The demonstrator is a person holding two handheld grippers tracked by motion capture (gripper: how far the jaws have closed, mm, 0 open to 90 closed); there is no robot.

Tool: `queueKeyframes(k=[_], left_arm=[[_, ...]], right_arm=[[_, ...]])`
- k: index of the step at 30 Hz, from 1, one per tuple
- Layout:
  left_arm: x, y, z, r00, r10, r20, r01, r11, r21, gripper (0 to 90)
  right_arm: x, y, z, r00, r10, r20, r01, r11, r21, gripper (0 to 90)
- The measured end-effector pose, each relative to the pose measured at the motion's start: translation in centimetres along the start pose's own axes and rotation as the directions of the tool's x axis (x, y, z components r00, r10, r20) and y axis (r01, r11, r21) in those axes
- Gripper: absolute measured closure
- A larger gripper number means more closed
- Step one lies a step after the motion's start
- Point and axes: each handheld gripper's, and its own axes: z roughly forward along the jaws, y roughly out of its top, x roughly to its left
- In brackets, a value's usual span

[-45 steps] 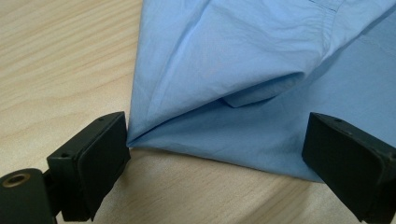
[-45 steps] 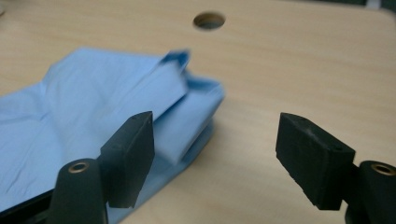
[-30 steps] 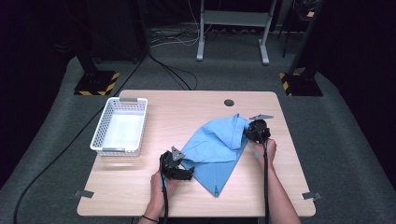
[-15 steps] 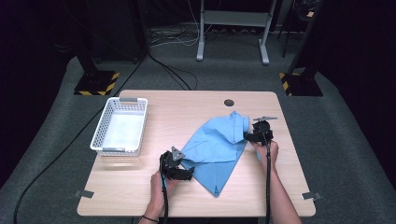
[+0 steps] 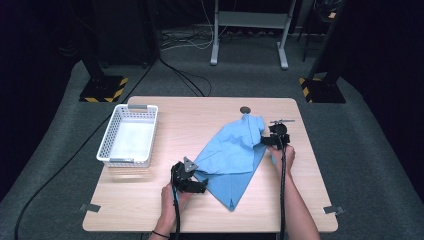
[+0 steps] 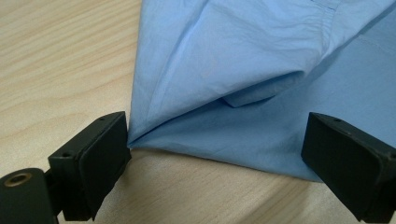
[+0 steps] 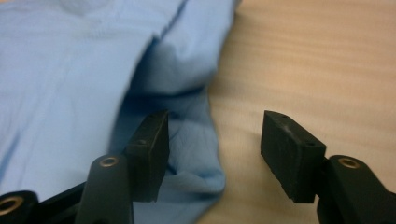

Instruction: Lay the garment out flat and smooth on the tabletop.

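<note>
A light blue cloth [image 5: 235, 155] lies loosely folded on the wooden table [image 5: 190, 120]. At the cloth's near left corner my left gripper [image 5: 202, 186] is open. In the left gripper view, the cloth [image 6: 243, 70] shows a folded edge between the wide-apart jaws of the left gripper [image 6: 215, 140], with no pad pressing on it. My right gripper [image 5: 265, 141] is at the cloth's right edge. Its jaws have just been opening. In the right gripper view the cloth [image 7: 70, 70] has a rumpled hem reaching into the gap of the right gripper [image 7: 212, 149], loose.
A white mesh basket [image 5: 107, 145] stands on the table's left side. A small round hole [image 5: 245, 109] sits near the far edge, just beyond the cloth. Tape strips [image 5: 90, 207] mark the near corners. Cables trail from both grippers toward the person.
The right gripper's jaws have opened and let go of the cloth's right edge, which now rests on the table. The left gripper has not moved.
</note>
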Motion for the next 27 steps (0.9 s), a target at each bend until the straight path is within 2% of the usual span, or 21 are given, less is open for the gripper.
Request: queueKeyframes(k=[3,4,5,6,8,11,12,14,21,27], left_arm=[[0.0,0.0,0.0,1.0000,0.002,0.001,-0.002,1.0000,0.000,7.6],[0.0,0.0,0.0,1.0000,0.002,0.001,-0.002,1.0000,0.000,7.6],[0.0,-0.1,-0.1,1.0000,0.007,0.005,-0.007,1.0000,0.000,7.6],[0.0,-0.1,-0.1,1.0000,0.007,0.005,-0.007,1.0000,0.000,7.6],[-0.2,-0.2,-0.3,0.9999,0.014,0.008,-0.014,0.9999,-0.001,7.9],[-0.3,-0.5,-0.5,0.9998,0.020,0.009,-0.020,0.9998,-0.001,7.9],[-0.4,-0.7,-0.7,0.9998,0.020,0.009,-0.020,0.9998,-0.001,7.8],[-0.4,-0.8,-0.9,0.9998,0.020,0.007,-0.020,0.9998,-0.001,7.8],[-0.7,-1.3,-1.4,0.9996,0.026,0.007,-0.026,0.9997,-0.004,7.8],[-1.3,-2.2,-2.3,0.9988,0.048,0.001,-0.048,0.9988,-0.010,7.9]], right_arm=[[0.0,-0.8,-0.4,0.9991,-0.028,-0.031,0.028,0.999,-0.020,60.0],[0.0,-0.8,-0.4,0.9991,-0.028,-0.031,0.028,0.999,-0.020,60.0],[0.6,-1.0,-0.5,0.9968,-0.074,-0.029,0.073,0.997,-0.032,69.5],[0.6,-1.0,-0.5,0.9968,-0.074,-0.029,0.073,0.997,-0.032,69.5],[1.3,-1.3,-0.7,0.9928,-0.118,-0.019,0.118,0.992,-0.042,75.4],[1.6,-1.8,-0.8,0.9909,-0.132,-0.024,0.131,0.991,-0.039,77.1],[1.9,-2.4,-1.1,0.9884,-0.150,-0.023,0.149,0.987,-0.053,78.1],[2.0,-2.9,-1.5,0.9876,-0.155,-0.028,0.153,0.987,-0.058,78.9],[2.1,-4.4,-2.4,0.9879,-0.148,-0.046,0.144,0.986,-0.087,80.0],[2.5,-5.8,-3.5,0.9863,-0.155,-0.057,0.148,0.984,-0.101,79.7]])
